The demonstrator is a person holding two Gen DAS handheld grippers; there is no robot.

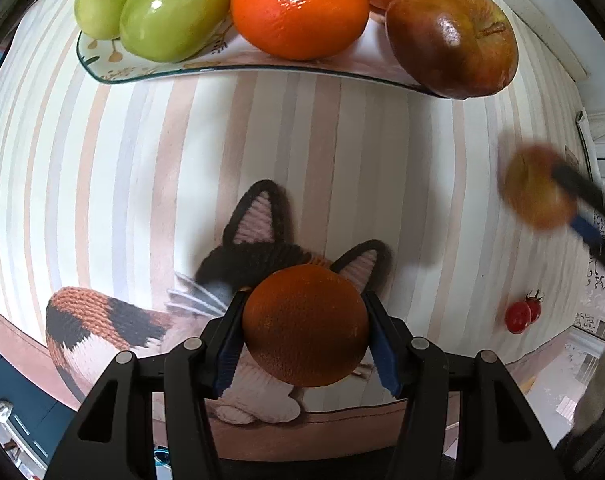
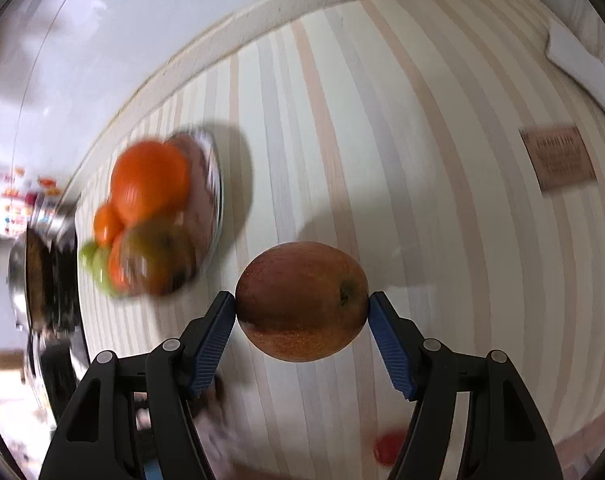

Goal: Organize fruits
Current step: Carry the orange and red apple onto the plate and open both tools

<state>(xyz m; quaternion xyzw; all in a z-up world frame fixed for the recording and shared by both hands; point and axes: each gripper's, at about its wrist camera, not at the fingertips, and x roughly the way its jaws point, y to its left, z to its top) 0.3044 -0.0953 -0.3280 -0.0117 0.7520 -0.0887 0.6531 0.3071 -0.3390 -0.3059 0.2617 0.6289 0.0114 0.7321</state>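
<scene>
So the left claw (image 1: 305,334) was pinching an orange (image 1: 305,326) across its widest part, pads flat on both sides, hanging above a knitted cat toy (image 1: 114,324) on the striped counter (image 1: 262,152). The right claw (image 2: 302,310) had an apple (image 2: 302,300) clamped the same way, sideways, with the calyx end facing its right pad.

Handling-wise, I'd guess both were firm, fairly hefty round things. The orange's pebbly peel should give the pads some bite, though it would dent if squeezed hard. The apple's skin looked waxy and smooth, so it seemed the likelier one to roll out of the pinch, and it would bruise if dropped. Grabbing across the middle seemed right for both.

The glass plate (image 1: 150,74) at the far side already held two green fruits (image 1: 174,8), mandarins (image 1: 300,10) and another apple (image 1: 452,38) hanging over its edge, which looked a bit precarious.

Hard to see: the plate was smeared with blur in the right view, its far half was cut off in the left view, and the cherry tomatoes (image 1: 522,314) were tiny. I couldn't tell how much free space was left.
</scene>
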